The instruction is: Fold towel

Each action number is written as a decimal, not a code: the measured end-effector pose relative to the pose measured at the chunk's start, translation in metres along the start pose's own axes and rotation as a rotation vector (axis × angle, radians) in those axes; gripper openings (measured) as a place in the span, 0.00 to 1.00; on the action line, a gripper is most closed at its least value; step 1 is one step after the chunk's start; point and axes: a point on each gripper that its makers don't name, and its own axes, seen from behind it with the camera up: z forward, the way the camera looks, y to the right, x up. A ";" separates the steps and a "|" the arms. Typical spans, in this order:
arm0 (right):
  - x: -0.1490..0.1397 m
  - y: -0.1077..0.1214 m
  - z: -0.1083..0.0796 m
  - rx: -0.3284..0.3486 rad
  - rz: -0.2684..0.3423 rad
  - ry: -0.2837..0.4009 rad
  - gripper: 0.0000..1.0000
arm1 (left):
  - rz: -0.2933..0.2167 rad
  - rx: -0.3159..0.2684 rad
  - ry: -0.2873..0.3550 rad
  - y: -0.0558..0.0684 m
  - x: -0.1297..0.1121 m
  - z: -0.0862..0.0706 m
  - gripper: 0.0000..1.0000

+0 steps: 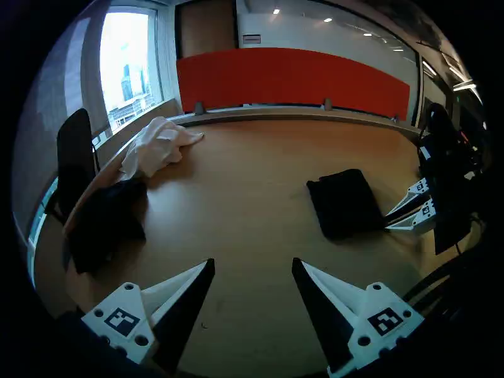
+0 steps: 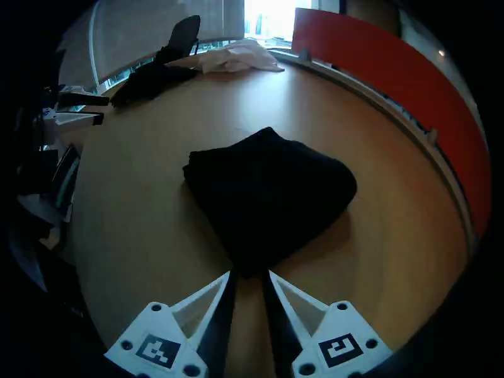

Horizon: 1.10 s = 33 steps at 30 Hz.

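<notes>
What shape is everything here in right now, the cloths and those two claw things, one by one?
Black towel: folded, lying flat on the table.
White cloth: crumpled in a heap near the table's far edge.
Dark cloth: bunched up, unfolded, next to the white one.
Left gripper: open, holding nothing.
Right gripper: nearly closed at the black towel's corner; whether it pinches is unclear.

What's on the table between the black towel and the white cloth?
Nothing: only bare wooden table lies between the folded black towel and the crumpled white cloth. The right gripper view shows it.
</notes>
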 end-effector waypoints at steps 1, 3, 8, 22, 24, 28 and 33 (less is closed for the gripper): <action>0.000 0.000 0.000 0.000 0.000 0.000 0.25 | 0.000 0.000 0.000 0.000 0.000 0.000 0.91; 0.000 0.001 -0.001 -0.001 0.000 0.001 0.21 | 0.000 -0.001 0.001 0.000 0.000 0.000 0.91; -0.001 0.005 -0.001 -0.014 0.003 0.000 0.05 | -0.001 -0.002 0.002 0.000 0.000 0.000 0.91; 0.010 0.011 -0.007 -0.029 0.013 0.034 0.03 | 0.003 -0.014 0.000 0.000 0.000 0.001 0.91; 0.015 0.012 -0.010 -0.031 0.013 0.042 0.03 | 0.006 -0.016 0.001 -0.001 0.000 0.002 0.91; 0.031 0.016 -0.018 -0.042 0.011 0.065 0.03 | 0.008 -0.020 0.004 -0.001 0.002 0.004 0.91; 0.062 0.024 -0.030 -0.059 0.002 0.113 0.03 | 0.008 -0.030 0.011 -0.001 0.005 0.005 0.91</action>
